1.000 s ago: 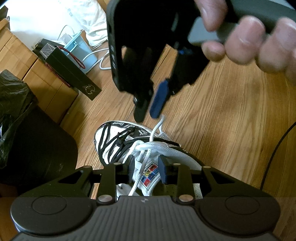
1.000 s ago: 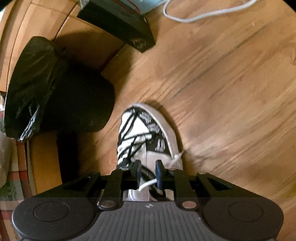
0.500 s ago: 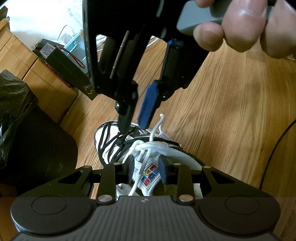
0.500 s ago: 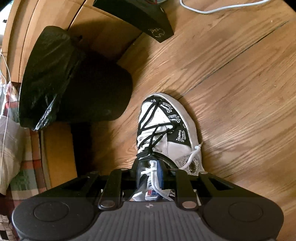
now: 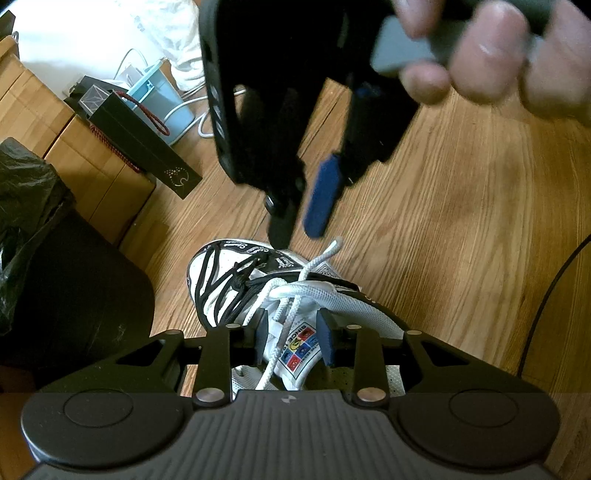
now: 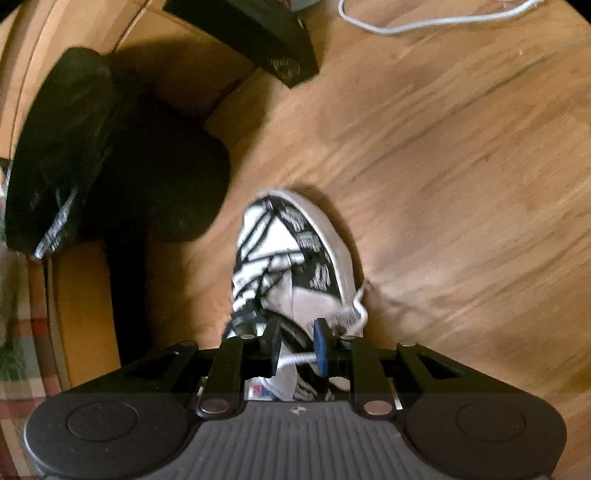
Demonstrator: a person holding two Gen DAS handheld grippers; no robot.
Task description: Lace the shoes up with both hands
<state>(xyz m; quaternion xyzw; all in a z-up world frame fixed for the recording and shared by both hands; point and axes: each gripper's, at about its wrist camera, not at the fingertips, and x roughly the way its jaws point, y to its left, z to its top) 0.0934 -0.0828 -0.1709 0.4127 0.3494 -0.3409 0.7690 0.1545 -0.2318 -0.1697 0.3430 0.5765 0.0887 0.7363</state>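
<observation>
A white shoe (image 5: 207, 273) with black elastic laces over the toe and a white lace (image 5: 314, 291) lies on the wooden floor, toe pointing away. My left gripper (image 5: 292, 338) is shut on the shoe's tongue (image 5: 295, 343), the one with the coloured label, and a white lace strand runs down between the pads. My right gripper (image 5: 297, 236), held by a hand (image 5: 480, 55), hangs just above the toe with a narrow gap between its fingers and nothing in it. In the right wrist view, the shoe (image 6: 280, 236) lies below the right gripper (image 6: 297, 347), and the lace shows behind the gap.
A black bin (image 5: 74, 295) with a black bag (image 5: 26, 192) stands left of the shoe. Beyond it are wooden boxes (image 5: 77, 155), a black gift bag (image 5: 147, 147), a light blue container (image 5: 166, 96) and a white cable (image 6: 424, 24). A black cable (image 5: 546, 306) crosses the floor at right.
Half a second ago the right gripper's tips dipped onto the black laces near the toe. They have lifted back off the shoe. The left gripper has stayed on the tongue.
</observation>
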